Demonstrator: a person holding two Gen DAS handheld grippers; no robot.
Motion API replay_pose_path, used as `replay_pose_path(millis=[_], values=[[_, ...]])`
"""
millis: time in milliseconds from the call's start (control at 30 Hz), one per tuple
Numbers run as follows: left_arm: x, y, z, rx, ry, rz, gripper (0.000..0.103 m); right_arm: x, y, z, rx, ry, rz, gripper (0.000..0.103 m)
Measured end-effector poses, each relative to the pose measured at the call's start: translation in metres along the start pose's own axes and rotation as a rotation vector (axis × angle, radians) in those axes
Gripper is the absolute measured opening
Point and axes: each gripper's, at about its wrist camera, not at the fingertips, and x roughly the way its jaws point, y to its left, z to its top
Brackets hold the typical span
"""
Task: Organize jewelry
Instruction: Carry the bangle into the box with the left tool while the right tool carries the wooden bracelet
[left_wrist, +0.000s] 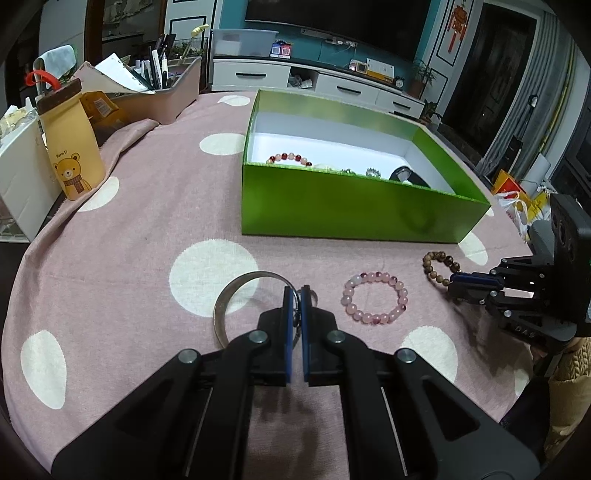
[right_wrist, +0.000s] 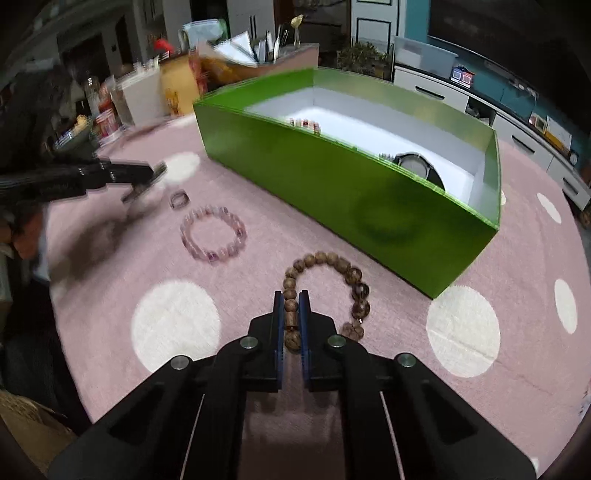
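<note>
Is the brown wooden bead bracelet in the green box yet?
Out. The brown bead bracelet lies on the tablecloth before the green box, pinched by the right gripper.

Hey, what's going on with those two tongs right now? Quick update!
Left tongs shut on silver bangle. Right tongs shut on brown bead bracelet. Pink bead bracelet on cloth, untouched. Green box open ahead, nothing in the way.

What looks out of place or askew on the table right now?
Nothing damaged or spilled. The pink tablecloth is rucked up at the far left beside the bear bottle. The pink bead bracelet lies outside the green box.
</note>
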Motion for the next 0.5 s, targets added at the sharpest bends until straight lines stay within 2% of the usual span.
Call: replay_pose_path(millis=[300, 500], values=[[-0.013, -0.003, 0.013, -0.041, -0.056, -0.066, 0.003, -0.037, -0.019, 0.014, 0.188, -0.194, 0.178, 0.007], [-0.015, -0.010, 0.025, -0.049, -0.078, -0.100, 0.003, -0.048, -0.016, 0.024, 0.195, -0.243, 0.181, 0.007]])
